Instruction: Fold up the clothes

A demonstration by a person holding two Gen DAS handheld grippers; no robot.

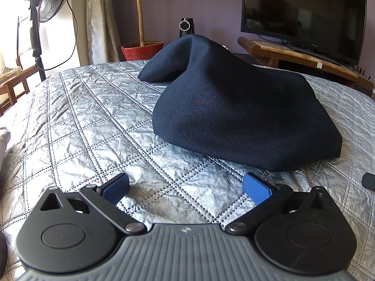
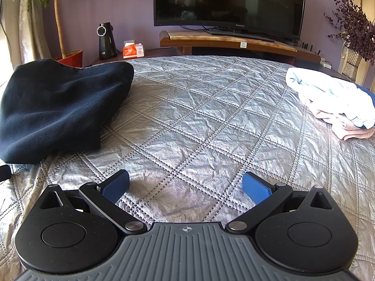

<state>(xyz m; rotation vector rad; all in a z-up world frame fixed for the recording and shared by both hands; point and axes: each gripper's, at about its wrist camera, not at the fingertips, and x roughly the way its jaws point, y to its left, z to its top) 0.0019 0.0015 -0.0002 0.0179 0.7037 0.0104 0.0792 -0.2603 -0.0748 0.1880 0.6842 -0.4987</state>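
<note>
Both grippers hover low over the quilt point(image 2: 199, 98), and neither has a hold on anything. The left gripper point(image 1: 187, 188) has its jaws spread wide, blue pads apart with bare silver quilting between them, and the dark garment point(image 1: 234, 107) sits just beyond, ahead and a little to the right. That garment is a navy heap, humped up in the middle with one end peaking toward the far side; nothing about it looks folded, no flat layers, no squared edges. The right gripper point(image 2: 186, 187) is likewise wide open over empty quilt, and from its view the same heap lies off to the near left, clear of the fingers. Over on the far right of the bed there is a pale pile point(image 2: 332, 103), light blue over pink; it looks loosely stacked, but whether those pieces are folded work or waiting their turn is hard to say from here. So my read is an early stage for the navy piece: it is on the bed and within reach, yet it has to be picked up, spread flat and then folded. Beyond the bed a TV point(image 2: 229, 2) on its stand and a potted plant point(image 1: 140, 11) frame the room, well away from the action.
</note>
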